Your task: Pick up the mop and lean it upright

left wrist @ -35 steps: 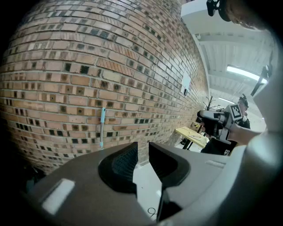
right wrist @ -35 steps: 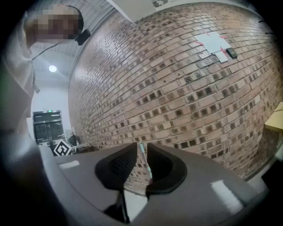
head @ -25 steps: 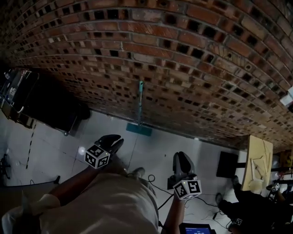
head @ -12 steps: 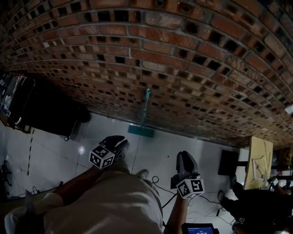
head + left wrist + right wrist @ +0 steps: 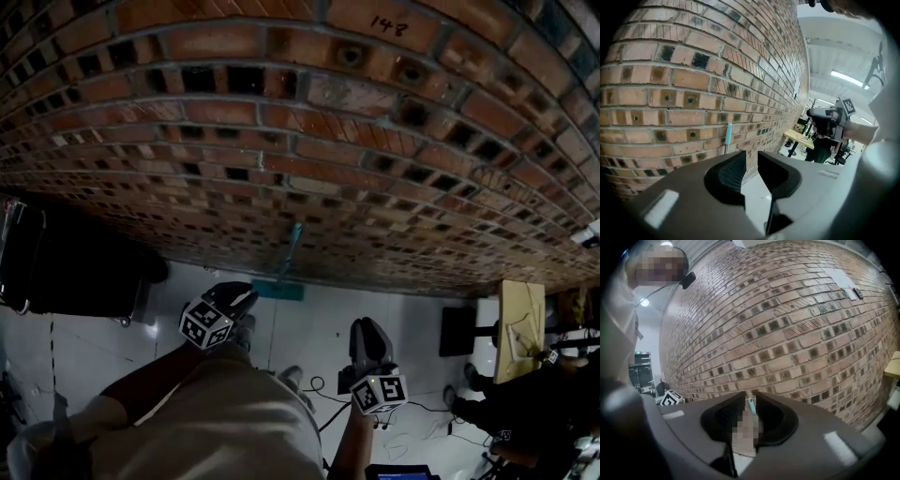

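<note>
Mop [image 5: 288, 255] propped against brick wall [image 5: 281, 122], well ahead of both grippers; teal head down on the pale floor [image 5: 319, 328], seen only from the head view; just the handle's light-blue top caught in the gripper views; long axis near upright, handle end up, tilted into the bricks. Left gripper [image 5: 242, 294] and right gripper [image 5: 367, 326] alike: jaws slightly parted, gripping nothing.

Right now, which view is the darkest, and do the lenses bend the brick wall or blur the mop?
Head view: darkest, underexposed; the brick wall bows in strong arcs, the mop is small but legible. Left gripper view: brighter, glare at the ceiling lamp, wall curved. Right gripper view: evenly lit, wall bulging; a mosaic patch overlies the gap of the right tool.
</note>
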